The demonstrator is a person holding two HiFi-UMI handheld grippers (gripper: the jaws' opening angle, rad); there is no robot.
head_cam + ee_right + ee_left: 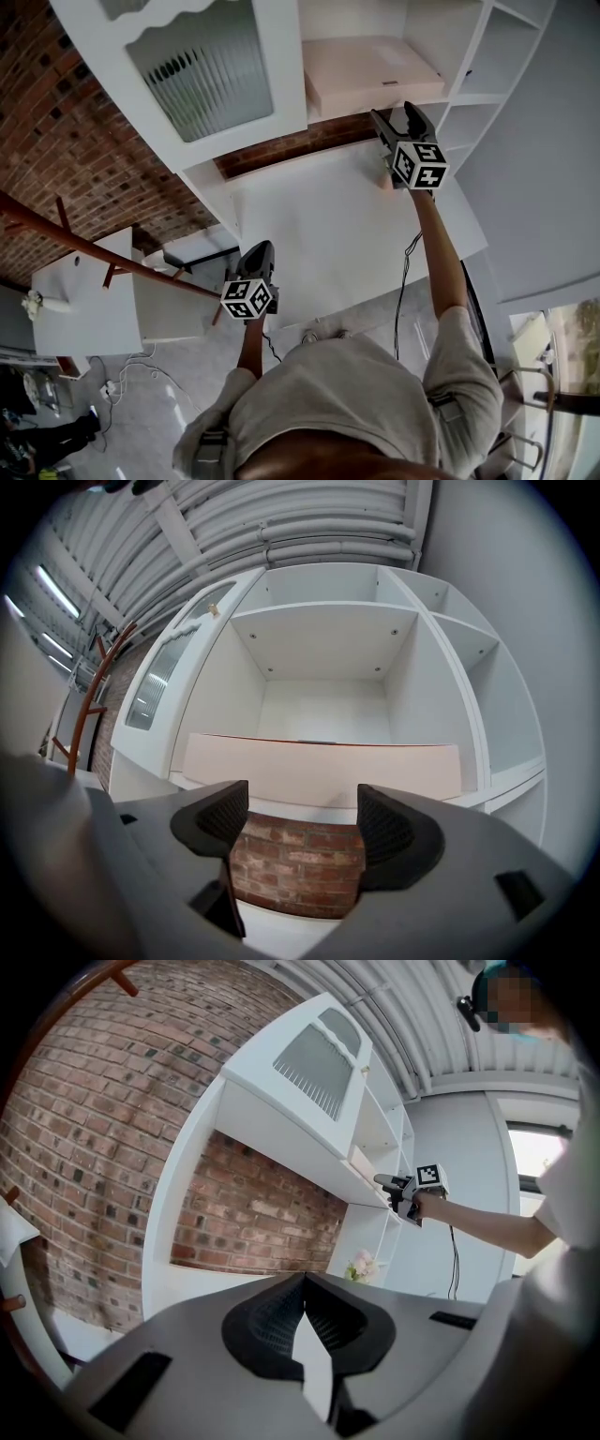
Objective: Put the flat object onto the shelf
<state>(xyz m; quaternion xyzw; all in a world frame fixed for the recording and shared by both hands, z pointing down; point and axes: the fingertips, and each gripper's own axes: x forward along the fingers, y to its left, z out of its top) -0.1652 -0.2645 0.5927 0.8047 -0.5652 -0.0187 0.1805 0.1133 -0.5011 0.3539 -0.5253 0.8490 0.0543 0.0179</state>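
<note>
Two tools in view. Right tool [398, 120]: jaws apart, nothing between them, just near of the flat object [319, 771]. Flat object lies on the shelf [469, 97], middle compartment. Left tool [302, 1283]: jaws together, empty, well apart, near left.

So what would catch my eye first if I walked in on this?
Probably the flat pale box lying in an open compartment of the white shelf unit, top of the head view. Right by it the right hand-held gripper is raised, jaws apart and empty; the left hand-held gripper hangs low, shut.
</note>
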